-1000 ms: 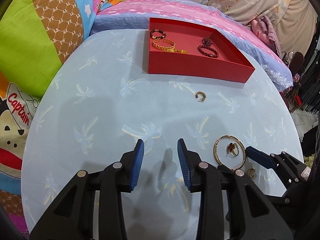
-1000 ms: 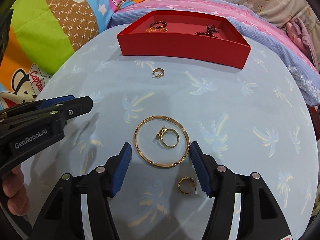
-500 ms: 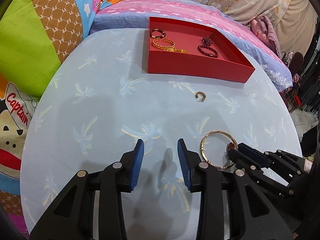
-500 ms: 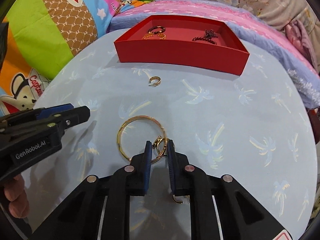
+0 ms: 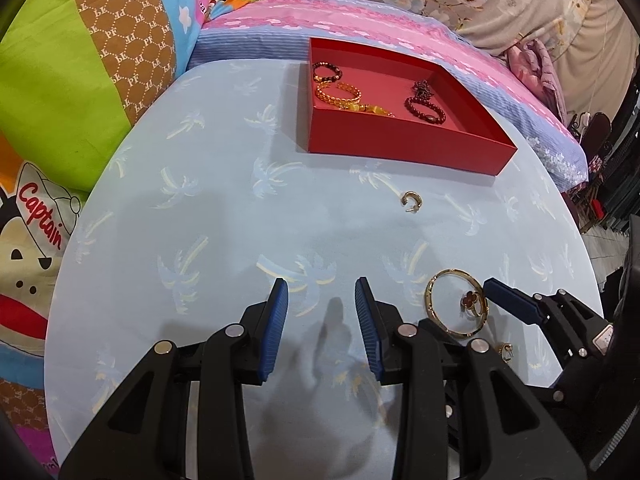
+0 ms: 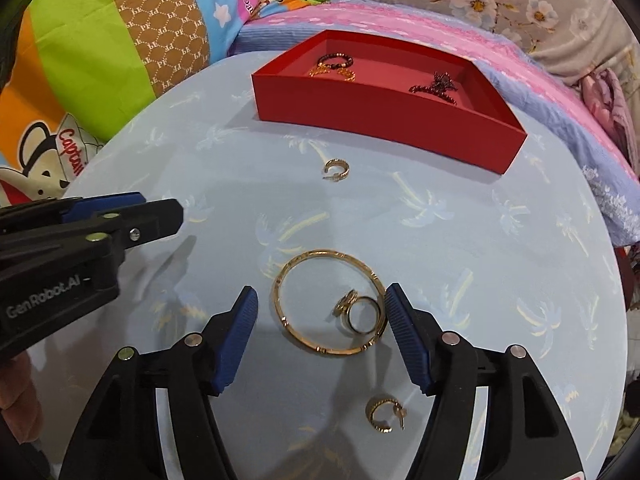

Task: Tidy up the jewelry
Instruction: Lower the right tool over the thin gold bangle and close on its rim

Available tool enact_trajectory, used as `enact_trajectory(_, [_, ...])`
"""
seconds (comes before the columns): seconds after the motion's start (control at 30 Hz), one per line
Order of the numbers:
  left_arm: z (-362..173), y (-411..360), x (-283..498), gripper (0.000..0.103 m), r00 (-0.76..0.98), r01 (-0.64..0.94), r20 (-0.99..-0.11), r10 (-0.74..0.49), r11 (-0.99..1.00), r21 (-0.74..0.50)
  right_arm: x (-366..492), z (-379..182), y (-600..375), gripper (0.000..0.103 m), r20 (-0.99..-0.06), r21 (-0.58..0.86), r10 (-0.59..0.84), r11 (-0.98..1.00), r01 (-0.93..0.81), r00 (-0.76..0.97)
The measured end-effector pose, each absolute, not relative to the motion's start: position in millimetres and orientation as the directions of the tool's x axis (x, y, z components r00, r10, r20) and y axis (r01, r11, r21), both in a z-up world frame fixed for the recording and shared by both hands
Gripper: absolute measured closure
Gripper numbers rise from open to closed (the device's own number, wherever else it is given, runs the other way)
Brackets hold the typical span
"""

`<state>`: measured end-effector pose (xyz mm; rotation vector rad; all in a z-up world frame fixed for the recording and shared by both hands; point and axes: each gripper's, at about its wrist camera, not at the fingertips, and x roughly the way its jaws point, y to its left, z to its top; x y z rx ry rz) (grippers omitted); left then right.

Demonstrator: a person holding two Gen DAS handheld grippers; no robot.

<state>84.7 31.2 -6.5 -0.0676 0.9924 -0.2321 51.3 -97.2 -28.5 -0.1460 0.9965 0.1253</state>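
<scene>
A gold bangle [image 6: 329,302] lies on the light blue table with a gold ring bearing a red clover [image 6: 358,312] inside it. My right gripper [image 6: 320,334] is open, its jaws on either side of the bangle. The bangle [image 5: 456,306] and ring [image 5: 472,304] also show in the left wrist view. A gold hoop earring [image 6: 384,414] lies just under the right gripper. Another earring [image 6: 337,170] lies mid-table before the red tray [image 6: 384,120], which holds several bracelets. My left gripper [image 5: 320,330] is open and empty, left of the bangle.
Colourful cartoon cushions [image 5: 72,80] border the table on the left. A pink and blue striped bedspread [image 6: 520,60] lies behind the tray. The table edge [image 6: 608,320] drops off at right.
My right gripper, shut on the ring half a second ago, has opened wide around the bangle. The bangle and ring shifted slightly on the table. The left gripper has not moved.
</scene>
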Motion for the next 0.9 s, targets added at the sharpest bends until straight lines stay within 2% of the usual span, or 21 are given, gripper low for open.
enact_trajectory(0.07, [-6.8,32.7,85.3,0.070,0.524,0.160,-0.821,-0.225,0.973,-0.165,52.0,-28.3,-96.4,0.048,-0.837,-0.081,0.025,0.982,-0.170,0.546])
enact_trajectory(0.13, [-7.9,33.4,85.6,0.070,0.522,0.159,-0.822,-0.226,0.973,-0.166,54.2,-27.7,-98.7,0.073,-0.840,-0.068,0.037,0.983,-0.172,0.542])
enact_trajectory(0.2, [-9.4,32.7,86.3,0.070,0.518,0.159,-0.824,-0.227,0.973,-0.168,57.6,-27.0,-103.8,0.076,-0.843,-0.041,0.050,0.987,-0.157,0.536])
enact_trajectory(0.27, [-10.1,31.8,86.5,0.070,0.515,0.162,-0.826,-0.230,0.972,-0.170,58.9,-26.2,-106.3,0.076,-0.843,-0.042,0.046,0.988,-0.151,0.536])
enact_trajectory(0.3, [-10.1,31.3,86.3,0.070,0.515,0.164,-0.826,-0.230,0.972,-0.169,58.1,-23.9,-108.6,0.072,-0.839,-0.039,0.046,0.989,-0.144,0.542])
enact_trajectory(0.33, [-10.0,31.2,86.0,0.070,0.515,0.165,-0.825,-0.231,0.972,-0.169,56.7,-21.6,-110.3,0.058,-0.834,-0.038,0.045,0.989,-0.140,0.549])
enact_trajectory(0.4, [-10.7,31.9,86.6,0.070,0.514,0.162,-0.826,-0.232,0.972,-0.172,52.7,-15.3,-114.5,0.037,-0.817,-0.048,0.033,0.991,-0.125,0.576])
enact_trajectory(0.43, [-11.0,32.1,87.0,0.070,0.513,0.161,-0.826,-0.234,0.971,-0.175,50.6,-12.9,-116.1,0.035,-0.809,-0.052,0.030,0.991,-0.123,0.586])
enact_trajectory(0.6, [-11.9,29.3,87.6,0.070,0.510,0.168,-0.827,-0.238,0.970,-0.176,52.9,-21.2,-120.4,0.033,-0.826,-0.079,-0.001,0.990,-0.114,0.564])
enact_trajectory(0.7, [-12.4,27.2,86.7,0.070,0.508,0.174,-0.827,-0.240,0.969,-0.174,55.3,-30.4,-123.7,0.033,-0.841,-0.045,0.021,0.993,-0.108,0.540])
enact_trajectory(0.77, [-13.3,26.7,87.0,0.070,0.506,0.173,-0.828,-0.241,0.969,-0.176,55.9,-31.3,-124.1,0.036,-0.840,-0.033,0.030,0.994,-0.106,0.542])
enact_trajectory(0.83, [-14.6,26.5,87.6,0.070,0.503,0.171,-0.830,-0.239,0.969,-0.176,57.7,-30.6,-122.3,0.045,-0.836,-0.031,0.037,0.993,-0.113,0.547])
enact_trajectory(0.9, [-15.0,26.4,88.0,0.070,0.501,0.171,-0.832,-0.240,0.969,-0.177,60.4,-30.7,-120.9,0.045,-0.836,-0.031,0.038,0.993,-0.118,0.547])
